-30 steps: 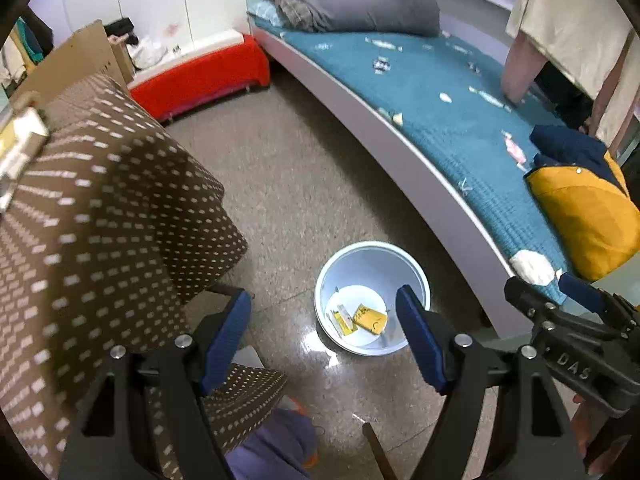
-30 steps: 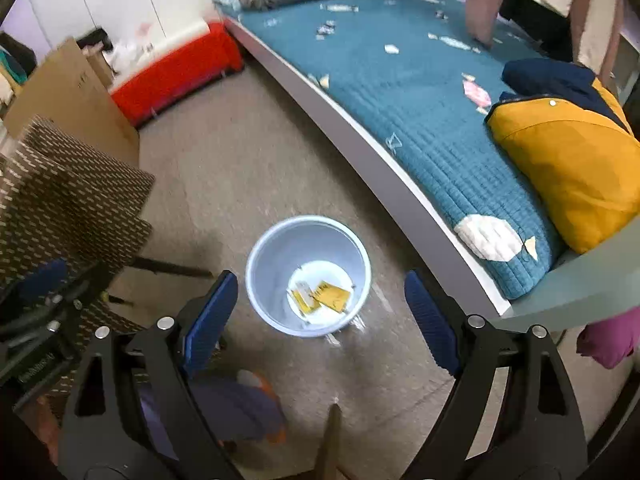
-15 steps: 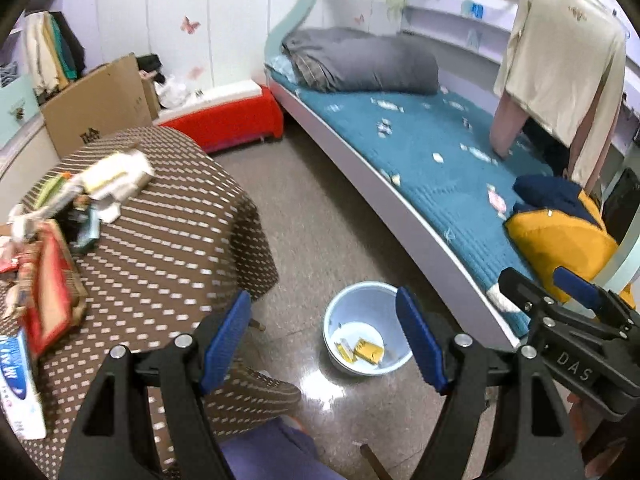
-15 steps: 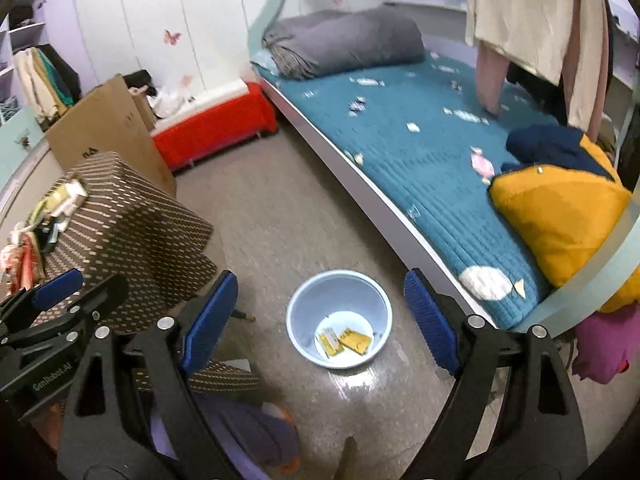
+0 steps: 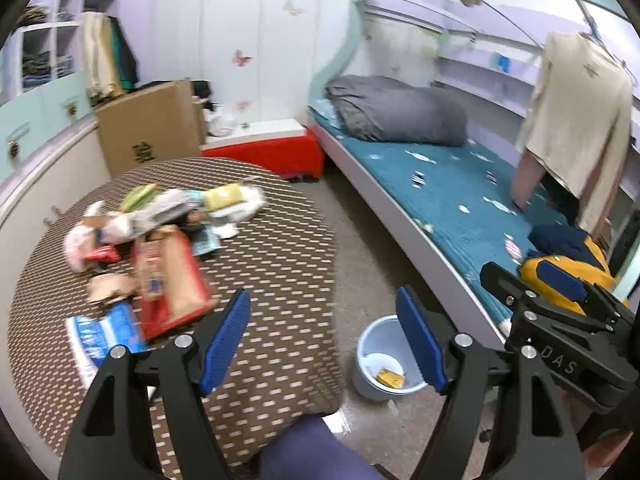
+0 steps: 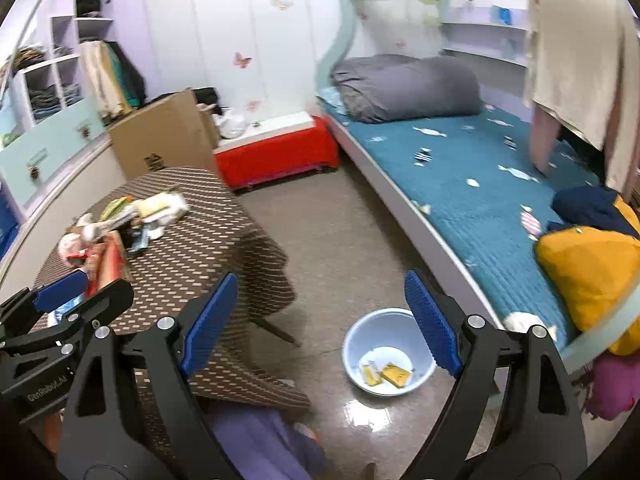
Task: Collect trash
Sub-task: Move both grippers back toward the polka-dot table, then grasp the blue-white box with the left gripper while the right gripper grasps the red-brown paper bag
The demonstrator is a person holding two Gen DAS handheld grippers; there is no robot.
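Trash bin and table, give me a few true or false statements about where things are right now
1. The trash bin stands on the floor between the table and the bed. True.
2. The bin is empty. False: yellow wrappers lie in its bottom.
3. The left gripper is shut on a wrapper. False: it is open and holds nothing.
4. A pile of litter lies on the table. True.
5. The right gripper is open. True.
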